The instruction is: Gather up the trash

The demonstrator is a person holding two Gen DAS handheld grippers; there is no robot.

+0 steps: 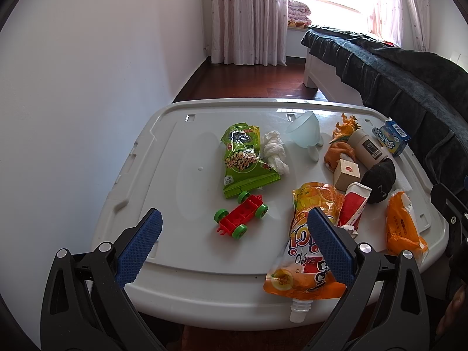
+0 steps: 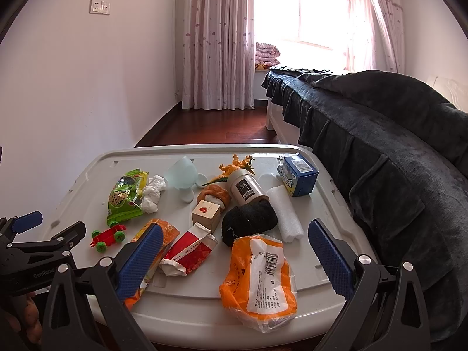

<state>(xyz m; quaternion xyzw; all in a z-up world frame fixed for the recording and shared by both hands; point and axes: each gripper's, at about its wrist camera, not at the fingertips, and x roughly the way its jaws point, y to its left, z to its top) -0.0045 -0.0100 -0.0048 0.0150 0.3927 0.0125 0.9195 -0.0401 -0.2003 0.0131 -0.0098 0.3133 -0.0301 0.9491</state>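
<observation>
Trash lies on a white plastic lid [image 1: 181, 275] [image 2: 187, 307]: a green snack bag [image 1: 242, 161] [image 2: 124, 196], a crumpled tissue [image 1: 275, 152] [image 2: 152, 194], an orange juice pouch [image 1: 310, 248] [image 2: 168, 231], a red and white wrapper [image 1: 354, 207] [image 2: 190, 251] and an orange and white packet [image 1: 402, 225] [image 2: 260, 278]. My left gripper [image 1: 234, 219] is open above the near edge, around the red toy car [image 1: 241, 215] [image 2: 108, 235]. My right gripper [image 2: 235, 231] is open above the orange and white packet.
Toys and other items share the lid: a dinosaur [image 2: 234, 168], a wooden block [image 2: 206, 212], a cylinder [image 2: 247, 188], a black sock [image 2: 248, 222], a blue box [image 2: 298, 174], a pale funnel [image 2: 182, 175], a white foam roll [image 2: 285, 213]. A dark-covered bed [image 2: 380, 134] stands at right.
</observation>
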